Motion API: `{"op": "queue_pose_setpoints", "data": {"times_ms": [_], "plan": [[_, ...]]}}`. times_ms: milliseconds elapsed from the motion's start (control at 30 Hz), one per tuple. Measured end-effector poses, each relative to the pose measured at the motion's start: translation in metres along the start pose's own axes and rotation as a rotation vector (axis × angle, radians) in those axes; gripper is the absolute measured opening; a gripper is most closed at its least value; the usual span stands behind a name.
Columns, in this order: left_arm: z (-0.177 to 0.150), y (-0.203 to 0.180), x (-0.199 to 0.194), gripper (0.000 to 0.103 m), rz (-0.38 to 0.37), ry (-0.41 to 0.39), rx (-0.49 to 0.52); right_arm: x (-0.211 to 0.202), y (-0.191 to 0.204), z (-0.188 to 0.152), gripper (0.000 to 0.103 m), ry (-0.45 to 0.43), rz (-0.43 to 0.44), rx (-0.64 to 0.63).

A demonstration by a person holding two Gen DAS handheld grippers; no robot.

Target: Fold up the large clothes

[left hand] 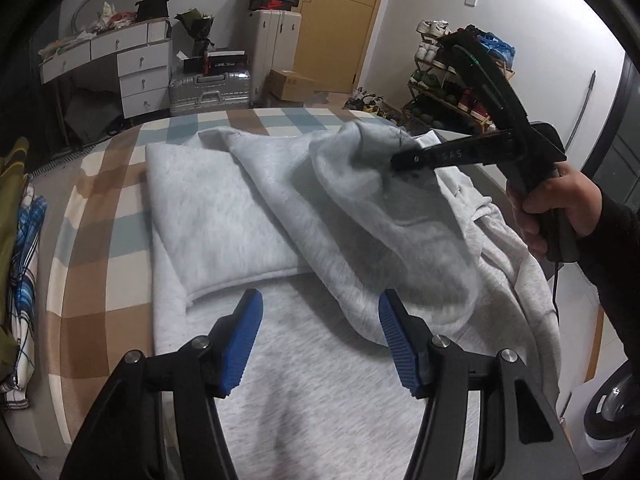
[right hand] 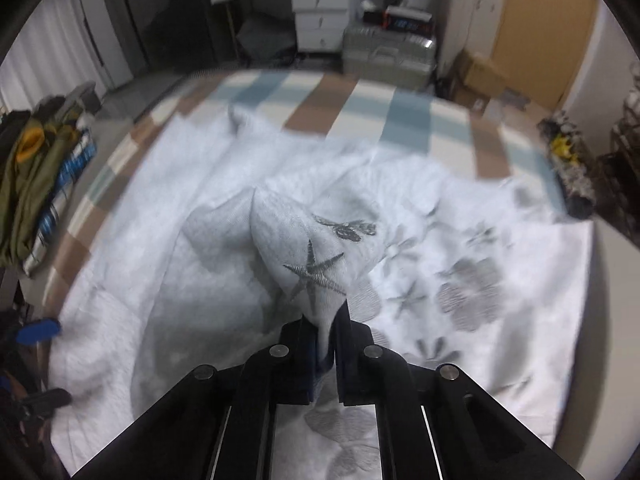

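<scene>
A large pale grey sweatshirt (left hand: 224, 208) lies partly folded on the checked bed. Its inside-out side shows in the left wrist view. In the right wrist view its front (right hand: 460, 280) shows grey embroidered stars and flowers. My left gripper (left hand: 320, 332) hovers over the near part of the garment with its blue pads (left hand: 244, 336) apart and nothing between them. My right gripper (left hand: 394, 160) reaches in from the right, held by a hand, and lifts a bunch of the cloth. Seen from its own camera, the right gripper (right hand: 326, 340) is shut on a pinched fold of the sweatshirt (right hand: 308, 256).
The checked blanket (left hand: 100, 240) covers the bed, with other clothes (left hand: 16, 240) piled at its left edge. Behind the bed stand a white drawer desk (left hand: 136, 68), a silver suitcase (left hand: 212, 88), a cardboard box (left hand: 292, 84) and a shoe rack (left hand: 452, 92).
</scene>
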State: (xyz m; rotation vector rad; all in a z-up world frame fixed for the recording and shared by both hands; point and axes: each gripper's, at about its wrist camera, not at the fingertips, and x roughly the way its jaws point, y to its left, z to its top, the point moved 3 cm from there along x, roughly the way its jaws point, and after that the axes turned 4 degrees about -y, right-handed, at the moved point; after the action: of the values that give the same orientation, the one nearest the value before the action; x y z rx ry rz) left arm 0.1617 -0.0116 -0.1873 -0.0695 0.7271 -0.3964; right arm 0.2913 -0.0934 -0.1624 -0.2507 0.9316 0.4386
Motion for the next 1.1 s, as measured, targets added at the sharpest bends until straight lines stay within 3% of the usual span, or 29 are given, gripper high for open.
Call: {"op": "queue_pose_setpoints", "data": {"times_ms": [100,200,267,433,500,667,733,800,833,867,933,1000,1033,1100], "plan": [[0.003,-0.004,0.003,0.055,0.012,-0.003,0.015,-0.013,0.004,0.003,0.007,-0.065,-0.121,-0.078],[0.005,-0.008,0.012,0.055,0.02,0.024,0.017,0.016,0.001,-0.017,0.006,0.038,-0.122,-0.077],[0.008,-0.012,0.018,0.055,0.028,0.042,0.03,0.039,-0.004,-0.033,0.007,0.105,-0.072,-0.05],[0.037,-0.029,0.042,0.055,0.055,0.066,0.082,0.03,-0.04,-0.045,0.01,0.105,0.153,0.208],[0.062,-0.039,0.056,0.055,0.072,0.052,0.136,0.021,-0.047,-0.056,0.012,0.113,0.198,0.245],[0.11,-0.06,0.108,0.055,0.111,0.054,0.229,-0.027,-0.068,-0.082,0.013,-0.049,0.258,0.352],[0.111,-0.061,0.149,0.054,0.153,0.15,0.257,-0.045,-0.075,-0.085,0.022,-0.129,0.26,0.378],[0.089,-0.047,0.195,0.008,0.152,0.369,0.198,-0.06,-0.079,-0.092,0.031,-0.188,0.232,0.396],[0.079,-0.039,0.205,0.009,0.132,0.397,0.162,-0.064,-0.08,-0.094,0.033,-0.206,0.222,0.396],[0.079,-0.036,0.201,0.009,0.118,0.339,0.156,-0.068,-0.08,-0.096,0.033,-0.222,0.214,0.392],[0.072,-0.035,0.19,0.01,0.124,0.318,0.187,-0.071,-0.079,-0.096,0.037,-0.236,0.216,0.385],[0.068,-0.033,0.174,0.01,0.16,0.314,0.187,-0.071,-0.074,-0.096,0.049,-0.233,0.222,0.387],[0.067,-0.033,0.165,0.01,0.163,0.302,0.177,-0.07,-0.069,-0.095,0.049,-0.228,0.226,0.383],[0.064,-0.039,0.123,0.01,0.103,0.223,0.12,-0.063,-0.056,-0.088,0.049,-0.232,0.253,0.354]]}}
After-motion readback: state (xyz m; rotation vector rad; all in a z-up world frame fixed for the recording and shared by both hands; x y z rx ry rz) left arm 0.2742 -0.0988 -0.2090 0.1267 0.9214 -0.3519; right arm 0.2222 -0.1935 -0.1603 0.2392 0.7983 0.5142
